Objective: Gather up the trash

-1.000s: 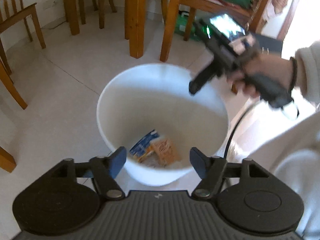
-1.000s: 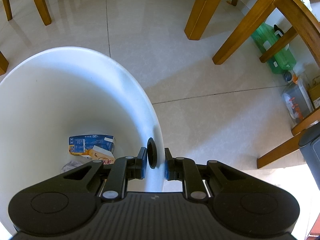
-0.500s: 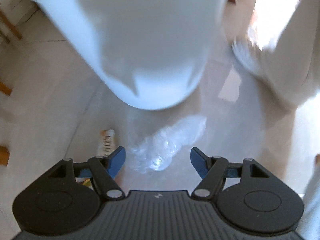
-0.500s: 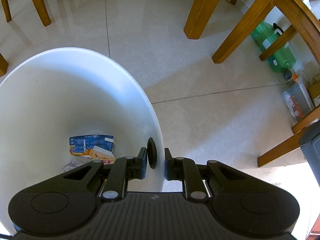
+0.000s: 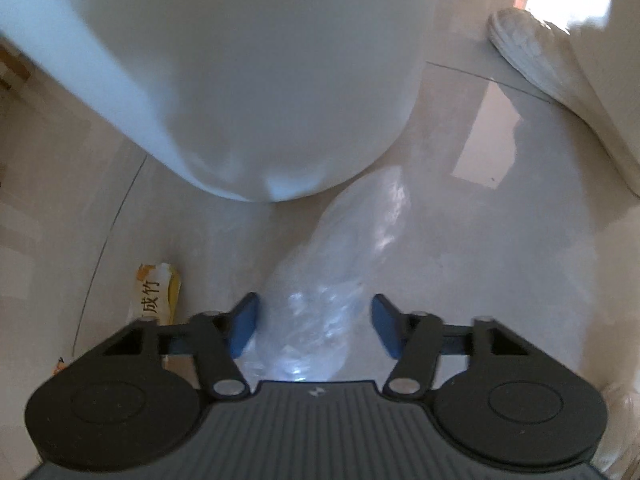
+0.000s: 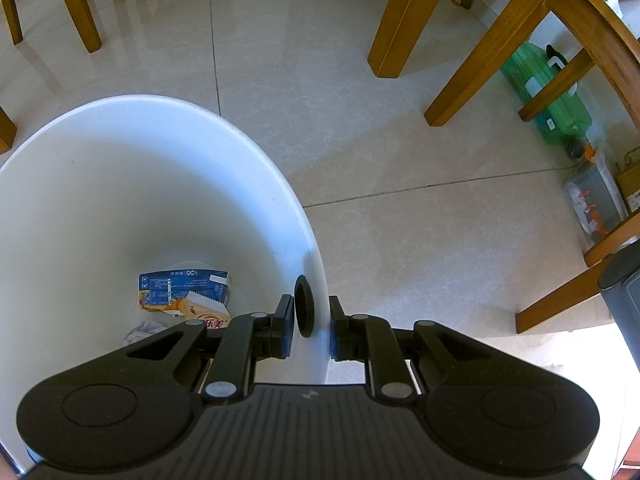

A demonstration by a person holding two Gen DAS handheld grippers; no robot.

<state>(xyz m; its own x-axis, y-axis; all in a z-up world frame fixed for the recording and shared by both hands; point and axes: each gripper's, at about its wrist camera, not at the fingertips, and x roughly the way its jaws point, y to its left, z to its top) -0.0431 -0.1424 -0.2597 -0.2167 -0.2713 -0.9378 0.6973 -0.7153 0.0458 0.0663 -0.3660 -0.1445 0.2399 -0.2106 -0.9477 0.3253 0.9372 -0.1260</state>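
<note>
We hold the white bin by its rim in our right gripper, pads clamped on the wall. Below the bin's base, our left gripper straddles a crumpled clear plastic bag on the floor, its jaws just closing, pads not visibly pressing yet (a yellow wrapper lies left of the bag). Cartons sit inside the bin.
</note>
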